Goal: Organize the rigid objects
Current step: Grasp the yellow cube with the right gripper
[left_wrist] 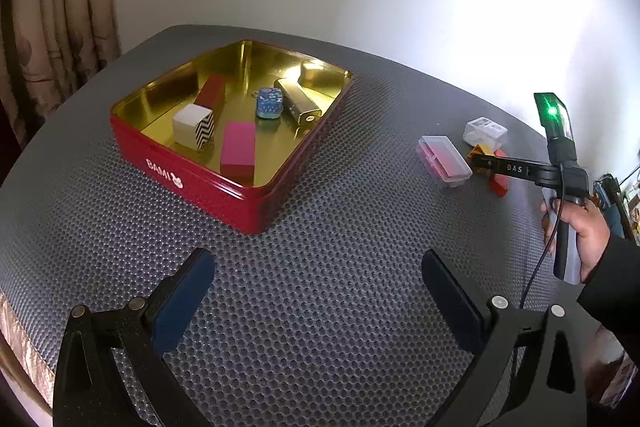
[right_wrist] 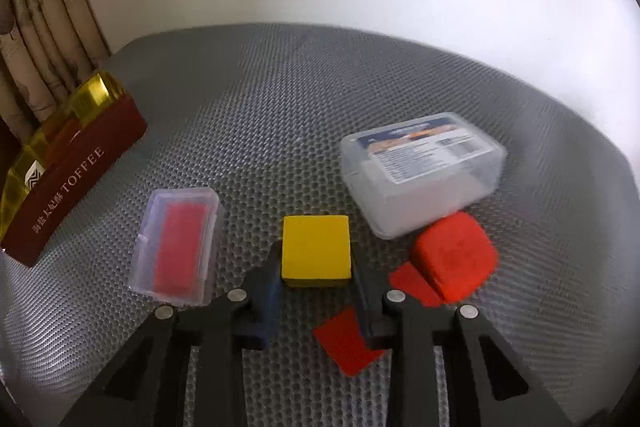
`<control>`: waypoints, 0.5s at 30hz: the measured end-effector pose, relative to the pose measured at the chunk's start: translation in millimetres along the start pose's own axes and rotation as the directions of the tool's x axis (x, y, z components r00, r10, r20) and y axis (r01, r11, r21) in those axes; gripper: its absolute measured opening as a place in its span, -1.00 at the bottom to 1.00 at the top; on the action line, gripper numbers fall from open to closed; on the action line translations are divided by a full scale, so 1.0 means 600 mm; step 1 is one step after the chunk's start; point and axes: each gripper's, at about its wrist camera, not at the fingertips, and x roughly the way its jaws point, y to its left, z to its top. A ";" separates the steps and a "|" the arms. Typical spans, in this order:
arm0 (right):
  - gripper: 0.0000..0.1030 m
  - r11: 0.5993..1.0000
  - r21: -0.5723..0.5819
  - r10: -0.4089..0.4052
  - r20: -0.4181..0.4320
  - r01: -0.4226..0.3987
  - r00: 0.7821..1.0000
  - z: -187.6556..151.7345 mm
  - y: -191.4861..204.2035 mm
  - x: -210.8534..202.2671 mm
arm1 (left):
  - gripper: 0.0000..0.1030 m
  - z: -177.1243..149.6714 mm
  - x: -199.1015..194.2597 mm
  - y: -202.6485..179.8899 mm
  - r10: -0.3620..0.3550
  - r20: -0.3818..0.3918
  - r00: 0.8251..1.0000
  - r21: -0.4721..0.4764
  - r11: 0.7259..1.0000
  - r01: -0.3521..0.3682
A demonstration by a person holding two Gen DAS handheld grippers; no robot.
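Note:
A red tin (left_wrist: 224,187) with a gold inside holds a white zigzag cube (left_wrist: 192,127), a pink block (left_wrist: 239,151), a dark red block (left_wrist: 212,91), a blue tin (left_wrist: 270,102) and a gold case (left_wrist: 298,101). My left gripper (left_wrist: 318,281) is open and empty over the grey mat. My right gripper (right_wrist: 316,267) is shut on a yellow cube (right_wrist: 316,251); it also shows in the left wrist view (left_wrist: 482,161). A clear box with a red insert (right_wrist: 178,247), a labelled clear box (right_wrist: 420,171) and a red block (right_wrist: 454,259) lie beside it.
The tin's side (right_wrist: 76,179) reads TOFFEE at the left of the right wrist view. A flat red piece (right_wrist: 346,341) lies under the right fingers. A curtain (left_wrist: 52,7) hangs at the left behind the table edge.

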 end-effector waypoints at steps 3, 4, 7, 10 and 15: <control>-0.41 1.000 0.002 -0.008 0.038 0.007 0.999 -0.002 0.003 -0.028 | 0.99 -0.001 0.002 -0.004 -0.001 -0.002 1.000 0.003 1.000 0.001; -0.41 1.000 0.001 -0.012 0.067 0.012 0.998 0.001 0.004 -0.046 | 0.99 -0.002 0.002 -0.007 -0.001 -0.005 1.000 0.007 1.000 0.001; -0.41 0.999 0.017 -0.039 0.135 0.037 0.990 0.022 0.006 -0.093 | 0.99 -0.006 0.003 -0.016 0.004 -0.009 1.000 0.025 1.000 -0.004; -0.41 0.997 0.054 -0.060 0.200 0.050 0.978 0.053 0.003 -0.141 | 0.99 -0.009 -0.002 -0.026 0.003 -0.003 1.000 0.038 0.999 -0.002; -0.41 0.996 0.078 -0.070 0.309 0.048 0.948 0.117 0.010 -0.220 | 0.99 -0.010 -0.018 -0.039 0.000 0.016 1.000 0.051 0.999 -0.001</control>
